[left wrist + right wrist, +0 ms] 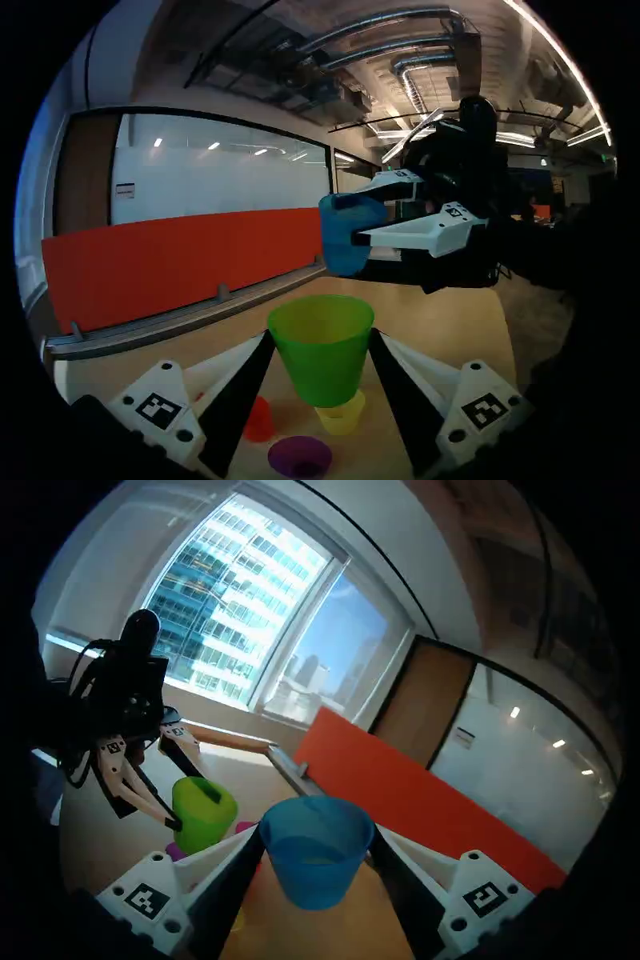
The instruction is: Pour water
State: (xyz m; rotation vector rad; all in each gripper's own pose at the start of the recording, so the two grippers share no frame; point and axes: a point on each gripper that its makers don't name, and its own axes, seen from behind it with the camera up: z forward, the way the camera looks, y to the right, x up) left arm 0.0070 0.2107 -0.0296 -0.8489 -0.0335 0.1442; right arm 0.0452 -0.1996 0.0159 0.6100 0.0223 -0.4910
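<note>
Blue cup (316, 856) is clamped in the right gripper (316, 832) and held in the air above the table (320, 932). One finger presses on each side of the cup wall. The inside of the cup shows a paler band that may be a water level, but the fisheye view does not confirm it.

Table: pale wood top, running beside an orange wall panel (176, 260).

Left gripper (322, 336): both fingers pinch the green cup (322, 352) at opposite sides, mouth up, and hold it clear of the table top.

In the left gripper view, the right gripper (344, 220) holds the blue cup (348, 232) higher than the green cup and beyond it. The two cups are apart.

In the right gripper view, the left gripper (196, 812) and green cup (204, 812) sit lower left of the blue cup.

Small cups on the table below the green cup:
- purple cup (299, 456)
- red cup (258, 420)
- yellow cup (342, 416)
</note>
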